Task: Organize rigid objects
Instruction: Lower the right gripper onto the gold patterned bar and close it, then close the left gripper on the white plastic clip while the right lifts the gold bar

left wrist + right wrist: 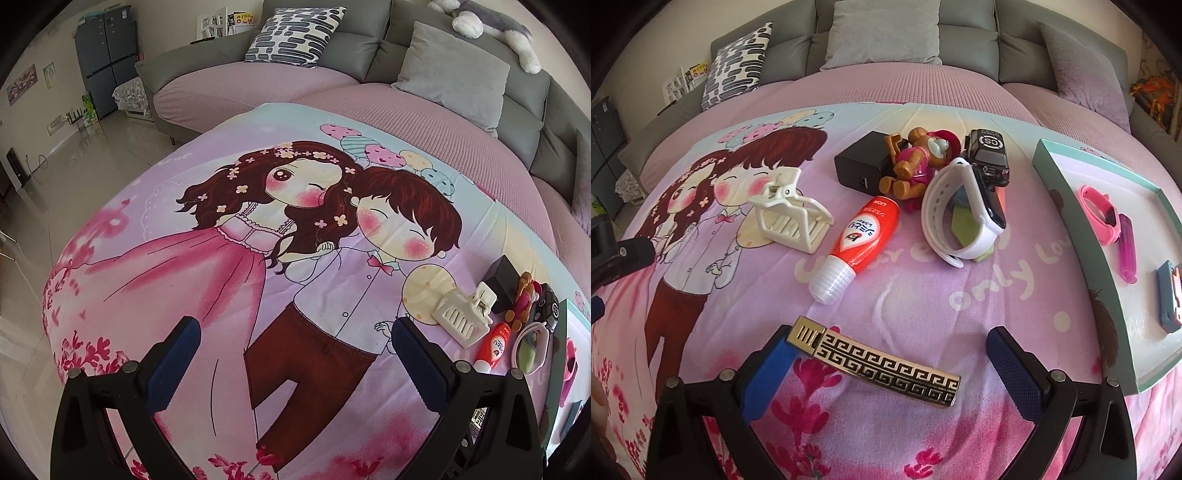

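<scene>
In the right wrist view my right gripper [890, 336] is open low over the cartoon blanket. A gold-and-black hair barrette [882, 365] lies crosswise between its fingers, its left end against the blue left pad [768, 373]. Beyond it sit a red-and-white tube [862, 240], a white claw clip [790, 218], a white smartwatch [960, 221], a toy bear [919, 162], a black charger [860, 166] and a black toy car [990, 155]. My left gripper [295, 325] is open over bare blanket, with nothing between its fingers. The claw clip [461, 317] and tube [493, 347] lie to its right.
A teal-rimmed tray [1067, 199] on the right holds a pink band [1099, 214], a magenta tube [1126, 247] and a blue item [1169, 299]. A grey sofa [369, 40] with cushions lies behind the blanket. The blanket's left side drops off to a tiled floor [55, 184].
</scene>
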A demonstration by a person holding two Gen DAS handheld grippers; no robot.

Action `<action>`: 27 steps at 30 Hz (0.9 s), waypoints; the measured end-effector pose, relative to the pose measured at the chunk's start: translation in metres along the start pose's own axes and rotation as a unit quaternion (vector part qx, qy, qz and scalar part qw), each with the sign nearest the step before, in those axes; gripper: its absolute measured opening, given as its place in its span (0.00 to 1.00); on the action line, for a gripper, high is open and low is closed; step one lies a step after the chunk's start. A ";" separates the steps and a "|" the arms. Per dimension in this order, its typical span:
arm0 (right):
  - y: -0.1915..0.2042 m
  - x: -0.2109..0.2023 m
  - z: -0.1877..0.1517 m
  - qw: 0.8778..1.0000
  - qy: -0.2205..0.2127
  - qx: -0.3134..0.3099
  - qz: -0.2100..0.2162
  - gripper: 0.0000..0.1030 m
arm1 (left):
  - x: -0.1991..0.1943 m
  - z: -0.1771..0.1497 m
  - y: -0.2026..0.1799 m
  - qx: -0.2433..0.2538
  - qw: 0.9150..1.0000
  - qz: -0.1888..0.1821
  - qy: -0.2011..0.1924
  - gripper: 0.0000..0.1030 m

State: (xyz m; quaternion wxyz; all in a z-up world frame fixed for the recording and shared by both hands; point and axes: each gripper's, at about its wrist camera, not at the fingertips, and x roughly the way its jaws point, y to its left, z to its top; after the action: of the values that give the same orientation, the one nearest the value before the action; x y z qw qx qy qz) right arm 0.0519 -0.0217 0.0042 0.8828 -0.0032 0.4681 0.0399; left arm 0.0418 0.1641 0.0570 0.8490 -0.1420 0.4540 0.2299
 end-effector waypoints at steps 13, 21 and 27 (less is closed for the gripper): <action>-0.035 -0.016 -0.017 0.999 0.021 0.042 0.004 0.99 | 0.006 0.000 -0.010 0.005 1.000 -0.017 0.008 1.00; -0.038 -0.022 -0.018 0.999 0.016 0.046 0.007 0.82 | 0.008 -0.001 -0.017 0.007 0.999 -0.033 0.011 1.00; -0.039 -0.019 -0.016 0.999 0.010 0.038 0.010 0.81 | 0.012 -0.002 -0.030 0.020 0.998 -0.058 0.020 1.00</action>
State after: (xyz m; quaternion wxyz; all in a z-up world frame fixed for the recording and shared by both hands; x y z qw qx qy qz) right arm 0.0314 -0.0623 0.0099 0.8768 0.0347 0.4785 0.0310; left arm 0.0614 0.1409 0.0463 0.8545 -0.1554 0.4664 0.1677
